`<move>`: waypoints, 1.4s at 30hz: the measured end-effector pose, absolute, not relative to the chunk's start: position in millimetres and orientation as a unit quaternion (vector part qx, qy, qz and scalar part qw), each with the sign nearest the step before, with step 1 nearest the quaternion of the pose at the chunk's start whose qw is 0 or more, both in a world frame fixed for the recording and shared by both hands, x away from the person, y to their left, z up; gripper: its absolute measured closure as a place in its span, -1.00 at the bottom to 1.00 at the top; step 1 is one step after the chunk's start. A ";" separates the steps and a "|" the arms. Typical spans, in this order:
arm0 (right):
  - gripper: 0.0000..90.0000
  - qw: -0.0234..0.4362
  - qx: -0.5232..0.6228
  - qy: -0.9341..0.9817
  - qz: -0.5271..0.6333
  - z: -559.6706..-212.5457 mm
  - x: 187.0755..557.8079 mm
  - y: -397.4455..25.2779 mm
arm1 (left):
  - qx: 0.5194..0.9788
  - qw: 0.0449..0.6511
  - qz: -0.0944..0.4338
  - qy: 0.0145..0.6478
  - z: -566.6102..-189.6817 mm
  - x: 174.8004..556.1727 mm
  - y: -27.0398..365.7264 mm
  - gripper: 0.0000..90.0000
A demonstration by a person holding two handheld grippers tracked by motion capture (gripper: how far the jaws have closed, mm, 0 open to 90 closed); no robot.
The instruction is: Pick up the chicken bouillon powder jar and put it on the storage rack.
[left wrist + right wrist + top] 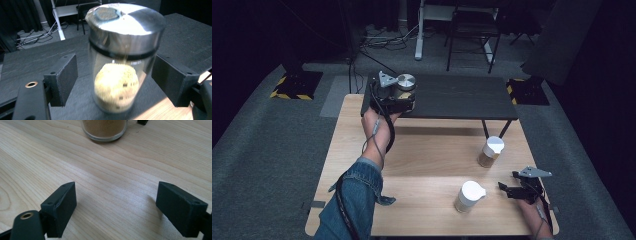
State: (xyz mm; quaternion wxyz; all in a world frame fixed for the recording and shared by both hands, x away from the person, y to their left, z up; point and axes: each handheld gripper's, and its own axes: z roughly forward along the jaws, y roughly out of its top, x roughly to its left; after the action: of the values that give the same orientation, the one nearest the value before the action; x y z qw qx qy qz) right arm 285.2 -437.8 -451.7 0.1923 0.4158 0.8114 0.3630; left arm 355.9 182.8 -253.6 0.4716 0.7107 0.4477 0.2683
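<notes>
glass jar with a shiny metal lid and yellow grains inside standing upright on the low black shelf, near its left front corner. left gripper wide open around the jar, a gap on each side (not touching, looks like). lots of bare shelf to the jar's right. right gripper wide open too, holding nothing, low over the pale wooden table, far from the jar.

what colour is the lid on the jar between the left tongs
Shiny silver metal lid, above a black band on the jar, clearest in the left gripper view.
</notes>
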 end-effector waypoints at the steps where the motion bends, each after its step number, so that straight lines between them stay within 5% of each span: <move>1: -0.64 0.192 0.416 0.811 0.363 -451.6 285.2 -437.7 | 0.708 0.475 0.267 0.449 -254.7 353.0 185.0 -0.54; 24: -0.67 0.190 0.416 0.813 0.361 -451.1 285.9 -436.8 | 0.708 0.477 0.274 0.443 -272.5 288.4 210.6 -0.54; 42: -0.68 0.191 0.416 0.812 0.361 -451.1 286.6 -435.9 | 0.709 0.464 0.290 0.446 -320.4 245.9 214.9 -0.54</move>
State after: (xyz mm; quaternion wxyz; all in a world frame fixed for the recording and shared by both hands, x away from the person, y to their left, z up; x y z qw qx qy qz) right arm 286.6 -435.9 -451.1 0.1906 0.4162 0.8124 0.3612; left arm 245.9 214.9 -320.4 0.4636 0.7087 0.4460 0.2896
